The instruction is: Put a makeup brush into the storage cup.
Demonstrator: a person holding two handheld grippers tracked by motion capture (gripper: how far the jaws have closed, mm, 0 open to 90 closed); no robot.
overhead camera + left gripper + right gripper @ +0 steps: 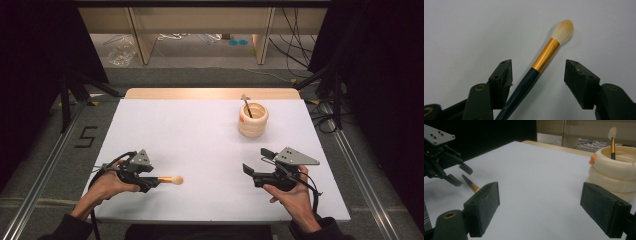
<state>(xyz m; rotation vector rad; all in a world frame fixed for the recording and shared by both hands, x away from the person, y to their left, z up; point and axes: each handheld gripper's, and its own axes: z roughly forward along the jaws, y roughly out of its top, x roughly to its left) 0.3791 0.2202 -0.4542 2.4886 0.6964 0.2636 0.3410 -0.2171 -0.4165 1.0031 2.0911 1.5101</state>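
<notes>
A makeup brush with a dark handle, gold ferrule and pale bristles lies on the white table at the front left. My left gripper straddles its handle, jaws apart. In the left gripper view the brush runs close beside the left jaw, and a wide gap separates it from the right jaw. My right gripper stands open at the front right with nothing between its jaws. A cream ringed holder stands at the back right, with a second brush upright in it.
The right gripper view has the holder close on the right and the left gripper with the lying brush far on the left. A wooden strip borders the table's far edge.
</notes>
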